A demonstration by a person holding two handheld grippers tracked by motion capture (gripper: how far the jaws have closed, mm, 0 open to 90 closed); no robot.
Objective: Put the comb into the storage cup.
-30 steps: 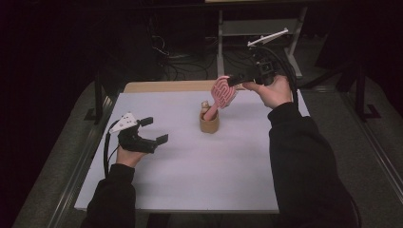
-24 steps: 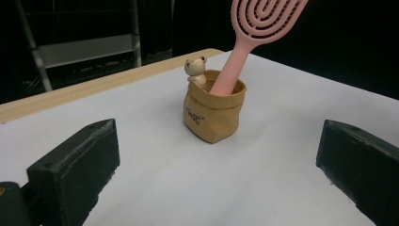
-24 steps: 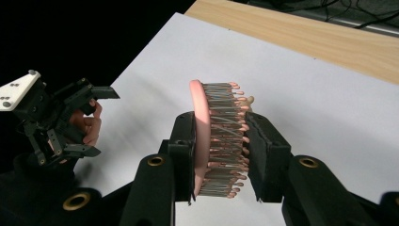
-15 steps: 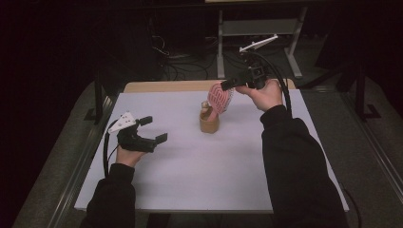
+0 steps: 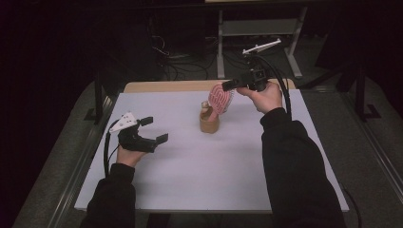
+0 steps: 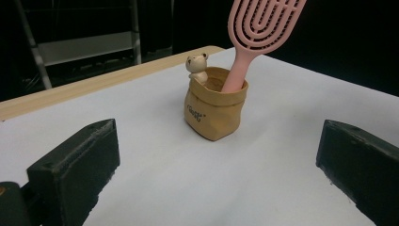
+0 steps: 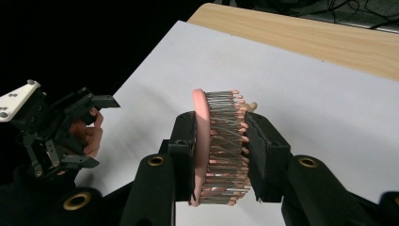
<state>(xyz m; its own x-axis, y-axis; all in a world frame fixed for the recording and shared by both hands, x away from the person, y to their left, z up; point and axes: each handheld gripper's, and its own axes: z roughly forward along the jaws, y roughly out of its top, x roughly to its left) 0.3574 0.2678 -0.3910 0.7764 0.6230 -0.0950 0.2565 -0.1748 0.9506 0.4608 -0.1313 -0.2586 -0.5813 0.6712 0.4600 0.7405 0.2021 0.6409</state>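
The pink hairbrush (image 6: 263,28) is a vented paddle type: its oval head is cut through with curved slots, and a slim, smooth handle tapers down from it. From the right gripper view, one face of the head (image 7: 201,141) carries rows of thin metal-grey pins with small pink ball tips. The plastic looks matte and slightly rounded at the edges.

The right gripper (image 5: 227,86) holds this brush by the head, its black fingers (image 7: 181,141) clamped on the flat back and on the pin tips. The brush leans at a slant, with its handle end down inside the tan pouch-shaped holder (image 6: 215,110).

That holder stands upright near the middle of the white tabletop (image 5: 190,180), towards its far side. It is shaped like a crumpled paper bag with a rolled rim and dark lettering on the front, and a small cream bear figure (image 6: 197,66) peeks over its rim.

The left gripper (image 5: 154,130) rests low on the tabletop, well apart from the holder, its blocky black fingers (image 6: 80,162) spread wide with nothing between them.
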